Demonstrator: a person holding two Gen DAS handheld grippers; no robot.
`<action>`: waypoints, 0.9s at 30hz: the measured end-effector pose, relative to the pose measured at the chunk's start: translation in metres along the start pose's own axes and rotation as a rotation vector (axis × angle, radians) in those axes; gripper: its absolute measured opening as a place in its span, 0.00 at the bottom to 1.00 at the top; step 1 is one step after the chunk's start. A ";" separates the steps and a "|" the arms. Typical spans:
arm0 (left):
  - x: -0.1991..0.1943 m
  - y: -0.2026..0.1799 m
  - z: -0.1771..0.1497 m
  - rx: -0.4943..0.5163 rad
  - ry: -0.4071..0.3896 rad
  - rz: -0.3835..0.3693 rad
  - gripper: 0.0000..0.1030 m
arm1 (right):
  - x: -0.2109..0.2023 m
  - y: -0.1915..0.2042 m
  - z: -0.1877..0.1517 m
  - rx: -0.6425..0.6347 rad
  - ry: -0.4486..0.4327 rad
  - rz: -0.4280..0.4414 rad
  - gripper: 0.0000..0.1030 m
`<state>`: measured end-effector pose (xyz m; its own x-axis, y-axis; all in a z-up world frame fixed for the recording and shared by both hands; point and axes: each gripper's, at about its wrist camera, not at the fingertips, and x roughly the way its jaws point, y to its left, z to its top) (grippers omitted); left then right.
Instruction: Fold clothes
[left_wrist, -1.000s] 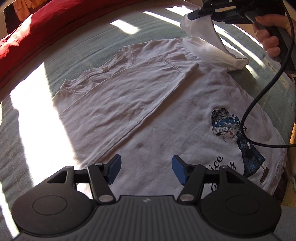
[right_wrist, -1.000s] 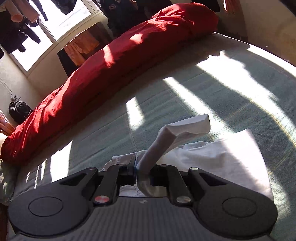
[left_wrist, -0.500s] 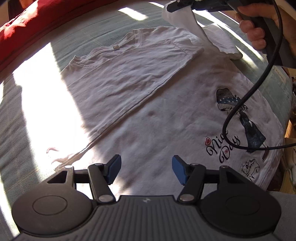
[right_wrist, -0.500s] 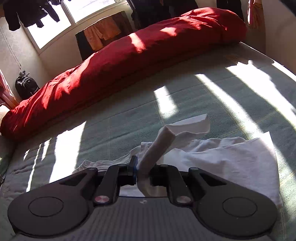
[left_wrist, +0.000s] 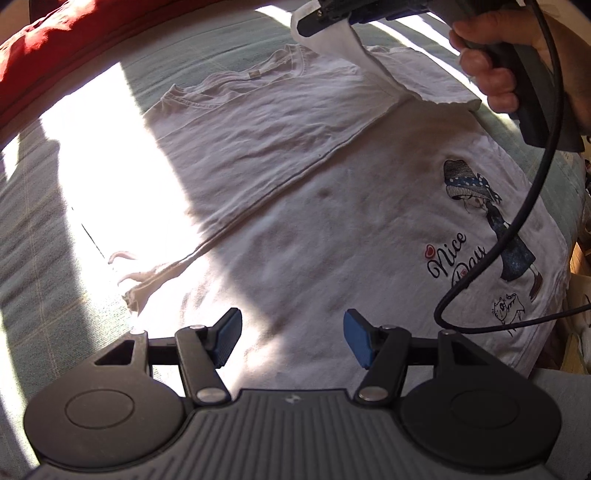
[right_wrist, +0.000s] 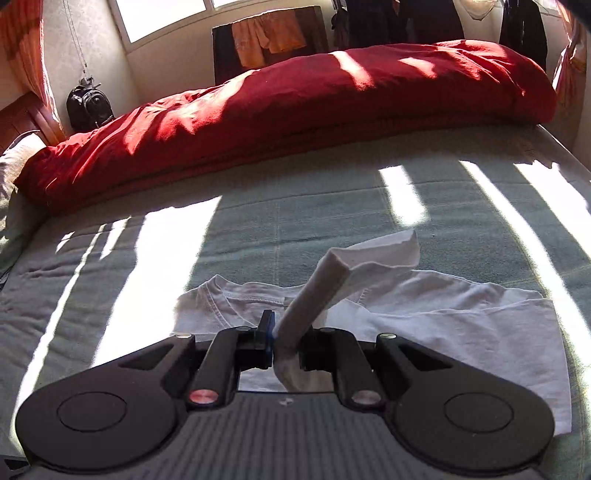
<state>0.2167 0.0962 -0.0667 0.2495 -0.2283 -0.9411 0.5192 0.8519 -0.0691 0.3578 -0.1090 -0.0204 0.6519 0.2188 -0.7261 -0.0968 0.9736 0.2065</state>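
Note:
A white T-shirt (left_wrist: 332, 221) with a printed girl and "Nice Day" lettering lies on the green bedspread, its left side folded over the middle. My left gripper (left_wrist: 291, 338) hovers open above the shirt's lower hem, nothing between its blue pads. At the top of the left wrist view my right gripper (left_wrist: 321, 16) is shut on the shirt's sleeve (left_wrist: 351, 51) and holds it lifted over the neckline. In the right wrist view the same gripper (right_wrist: 288, 345) pinches that sleeve (right_wrist: 332, 284), which sticks up between its fingers above the collar (right_wrist: 221, 295).
A red duvet (right_wrist: 295, 122) lies bunched along the far side of the bed. A hand (left_wrist: 495, 74) holds the right gripper's handle, and its black cable (left_wrist: 517, 221) loops over the shirt's print. A dark backpack (right_wrist: 88, 107) and hanging clothes stand beyond the bed.
My right gripper has carried the lifted sleeve leftward over the neckline and rolled level. My left gripper has drifted back toward the hem, still open.

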 end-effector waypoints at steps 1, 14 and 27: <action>0.000 0.002 -0.002 -0.002 0.001 0.002 0.60 | 0.000 0.007 -0.001 -0.029 -0.001 -0.007 0.14; -0.004 0.009 -0.011 -0.033 0.004 -0.003 0.60 | 0.016 0.080 -0.015 -0.295 0.023 0.040 0.14; -0.002 0.020 -0.023 -0.059 0.012 0.002 0.60 | 0.049 0.116 -0.053 -0.488 0.144 0.048 0.14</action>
<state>0.2078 0.1248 -0.0735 0.2404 -0.2213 -0.9451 0.4695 0.8787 -0.0863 0.3384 0.0181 -0.0670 0.5310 0.2374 -0.8134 -0.4868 0.8712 -0.0635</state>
